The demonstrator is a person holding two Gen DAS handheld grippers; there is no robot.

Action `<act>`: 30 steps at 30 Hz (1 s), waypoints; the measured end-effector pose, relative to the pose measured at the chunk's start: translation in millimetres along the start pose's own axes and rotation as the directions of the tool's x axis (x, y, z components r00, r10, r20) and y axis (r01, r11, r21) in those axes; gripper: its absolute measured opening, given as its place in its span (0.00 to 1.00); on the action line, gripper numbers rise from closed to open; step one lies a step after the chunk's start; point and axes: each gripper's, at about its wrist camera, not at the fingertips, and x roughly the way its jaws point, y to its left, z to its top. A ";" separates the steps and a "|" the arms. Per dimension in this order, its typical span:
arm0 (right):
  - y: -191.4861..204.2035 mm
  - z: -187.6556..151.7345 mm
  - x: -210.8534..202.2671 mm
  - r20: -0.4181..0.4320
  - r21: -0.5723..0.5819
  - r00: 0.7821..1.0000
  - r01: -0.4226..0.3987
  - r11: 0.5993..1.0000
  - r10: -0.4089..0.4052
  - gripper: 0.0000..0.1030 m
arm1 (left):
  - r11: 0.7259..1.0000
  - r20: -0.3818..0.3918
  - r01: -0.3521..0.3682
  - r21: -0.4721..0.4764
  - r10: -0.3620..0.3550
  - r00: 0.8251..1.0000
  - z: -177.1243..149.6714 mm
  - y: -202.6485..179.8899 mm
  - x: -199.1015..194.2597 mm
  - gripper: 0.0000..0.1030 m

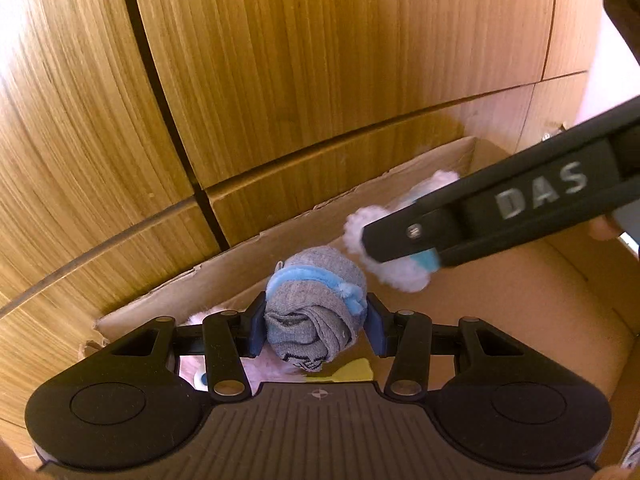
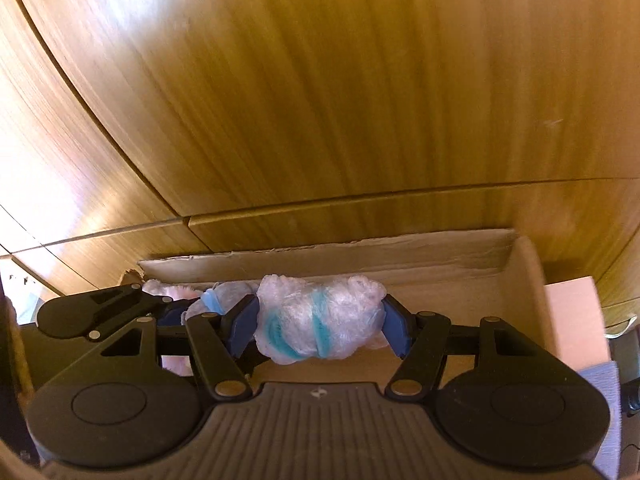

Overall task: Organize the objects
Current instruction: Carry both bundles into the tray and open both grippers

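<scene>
My left gripper point(image 1: 316, 324) is shut on a rolled grey sock bundle point(image 1: 316, 304) with a light blue stripe, held above the open cardboard box point(image 1: 248, 256). My right gripper point(image 2: 320, 320) is shut on a fluffy white and light blue sock bundle point(image 2: 320, 320), also over the box point(image 2: 440, 256). The right gripper also shows in the left wrist view point(image 1: 404, 248), coming in from the right with its fluffy bundle point(image 1: 392, 272). The left gripper shows in the right wrist view point(image 2: 176, 312) at the left, over the same box.
Wooden cabinet fronts point(image 1: 320, 60) stand right behind the box. Pink fluffy items point(image 1: 200, 318) and a yellow piece point(image 1: 352, 372) lie in the box under the left gripper. A pale pink block point(image 2: 576, 320) and blue cloth point(image 2: 604, 392) sit right of the box.
</scene>
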 end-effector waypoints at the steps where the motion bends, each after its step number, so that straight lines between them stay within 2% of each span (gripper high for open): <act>1: 2.0 -1.0 3.8 -0.004 0.001 1.000 0.002 1.000 -0.002 0.59 | 1.000 0.000 -0.002 0.000 0.002 1.000 -0.7 -0.1 0.8 0.53; 8: 10.4 -5.2 21.1 -0.016 -0.011 1.000 0.019 1.000 -0.019 0.60 | 0.999 0.008 -0.043 0.016 0.042 0.999 -5.5 -3.8 2.2 0.59; 12: 10.9 -5.6 22.3 -0.009 -0.008 1.000 0.026 1.000 -0.026 0.60 | 0.998 0.022 -0.065 0.027 0.065 0.998 -6.1 -8.4 -2.1 0.76; 16: 10.3 -6.5 24.7 -0.009 -0.010 1.000 0.021 1.000 -0.021 0.61 | 0.998 0.029 -0.066 0.019 0.065 0.997 -6.6 -9.4 -8.7 0.82; 20: 13.3 -8.3 28.1 -0.009 -0.011 1.000 0.016 1.000 -0.016 0.61 | 0.997 0.030 -0.071 0.020 0.070 0.997 -6.8 -9.1 -16.4 0.83; 26: 15.8 -13.3 30.0 -0.012 -0.010 1.000 0.014 1.000 -0.014 0.62 | 0.999 0.051 -0.052 -0.001 0.052 0.997 -7.3 -8.8 -37.5 0.97; 30: 16.0 -17.2 28.6 -0.013 -0.003 1.000 0.017 1.000 -0.017 0.65 | 0.999 0.062 -0.048 0.010 0.048 0.997 -8.1 -13.4 -50.3 0.97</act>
